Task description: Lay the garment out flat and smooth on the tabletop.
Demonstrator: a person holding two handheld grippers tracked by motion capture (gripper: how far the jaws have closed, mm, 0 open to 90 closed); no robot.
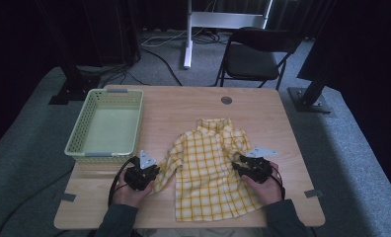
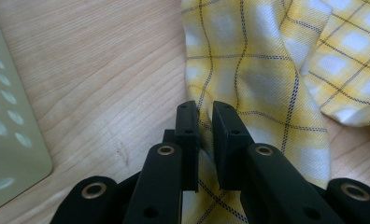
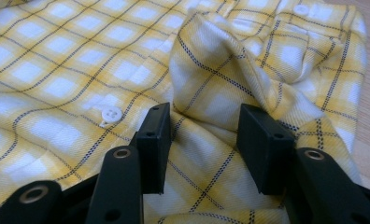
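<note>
Two grippers sit low on the table, one at each side of a yellow plaid shirt (image 1: 209,170). The left gripper (image 2: 205,122) has its jaws nearly pressed together, with the edge of the shirt's sleeve (image 2: 248,84) pinched in the narrow gap between them. The right gripper (image 3: 206,140) has its jaws spread wide, a raised fold of the other sleeve (image 3: 220,79) standing between them without either pad clearly touching it. A white button (image 3: 110,113) lies just beside the right gripper's near jaw.

In the high view, the left gripper (image 1: 143,174) is held at the shirt's left sleeve end and the right gripper (image 1: 253,167) over the right sleeve, each in one of the person's hands. The shirt lies flat, front up, collar pointing away from the person, at the middle of the near half of the wooden table (image 1: 183,106). A pale green basket (image 1: 107,124) stands on the table's left part, near the left gripper but apart from the shirt.

Beyond the table stands a black folding chair (image 1: 255,54) on grey carpet (image 1: 356,148), next to a white metal stand (image 1: 188,34) with cables (image 1: 159,54) on the floor.
</note>
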